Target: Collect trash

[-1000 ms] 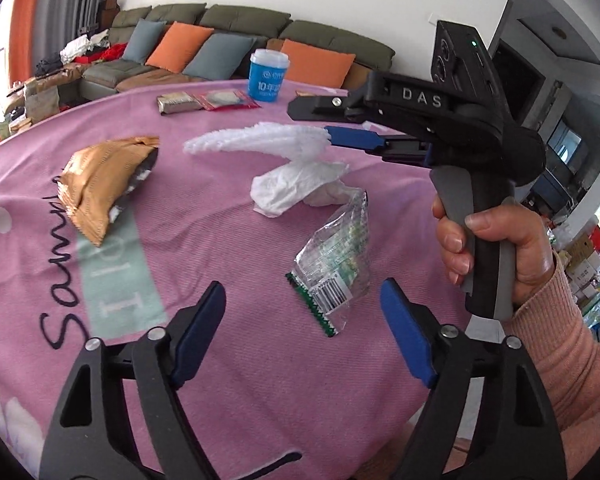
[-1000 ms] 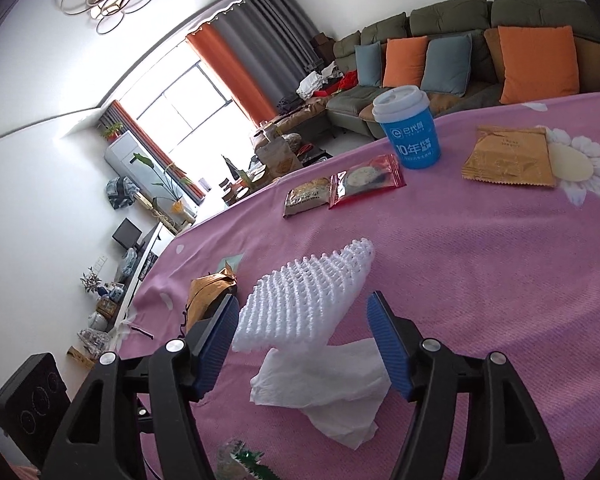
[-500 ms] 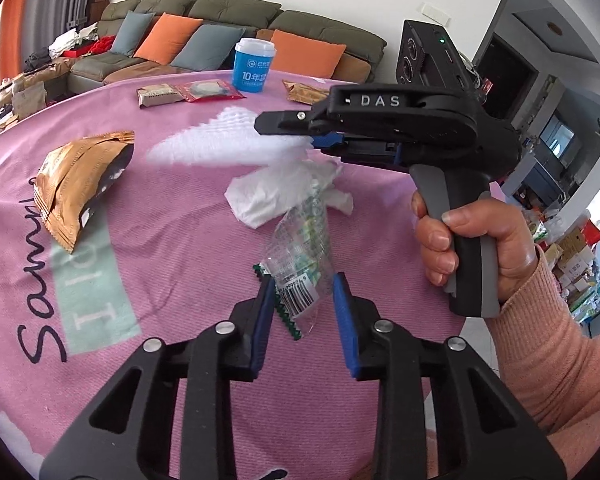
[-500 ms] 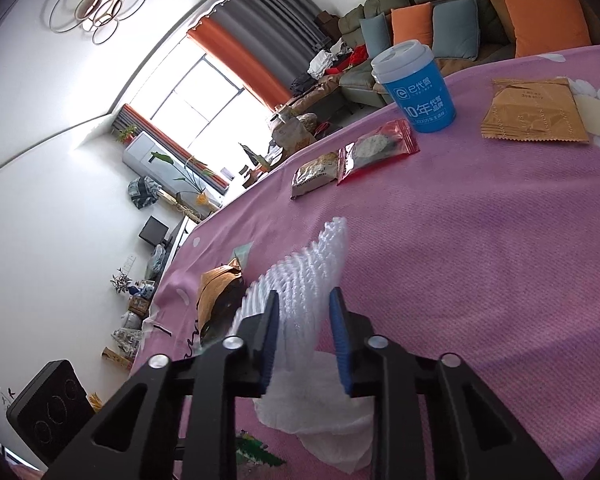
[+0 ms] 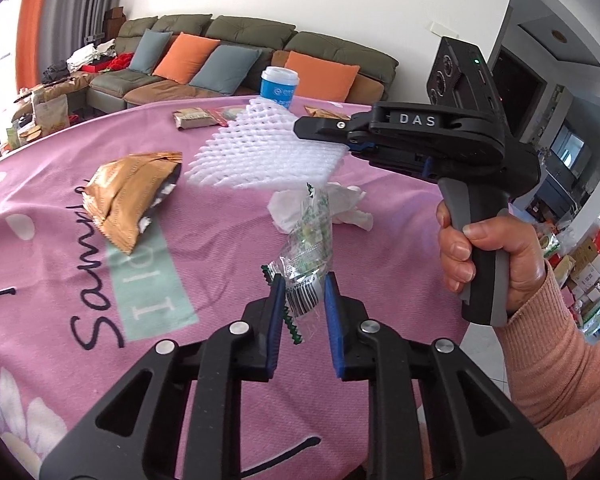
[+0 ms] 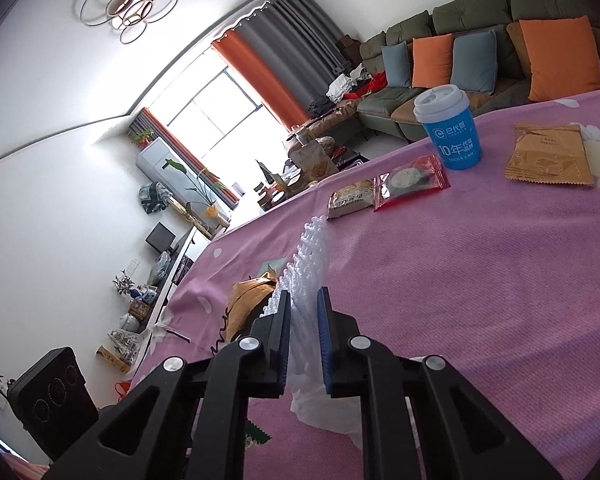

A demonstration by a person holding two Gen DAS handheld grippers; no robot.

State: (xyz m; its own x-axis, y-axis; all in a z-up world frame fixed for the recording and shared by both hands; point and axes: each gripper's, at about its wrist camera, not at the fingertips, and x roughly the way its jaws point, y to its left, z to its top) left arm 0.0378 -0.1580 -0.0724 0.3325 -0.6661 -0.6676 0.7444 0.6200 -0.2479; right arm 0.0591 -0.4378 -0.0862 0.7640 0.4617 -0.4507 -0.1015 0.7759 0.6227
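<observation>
My left gripper (image 5: 303,292) is shut on a clear plastic wrapper (image 5: 308,256) with a barcode and green edge, held above the pink tablecloth (image 5: 220,240). My right gripper (image 6: 303,312) is shut on a white foam fruit net (image 6: 310,256) and holds it off the table; the net also shows in the left wrist view (image 5: 268,152). A crumpled white tissue (image 5: 340,208) lies on the cloth under the net. A torn gold snack bag (image 5: 128,196) lies to the left.
A blue paper cup (image 6: 450,132) stands at the far side, with a red packet (image 6: 410,182), a beige packet (image 6: 350,198) and a gold sachet (image 6: 548,156) near it. A sofa with cushions (image 5: 220,60) is behind the table.
Both grippers closed: the left on the plastic wrapper, the right on the foam net. Both items have been lifted off the cloth.
</observation>
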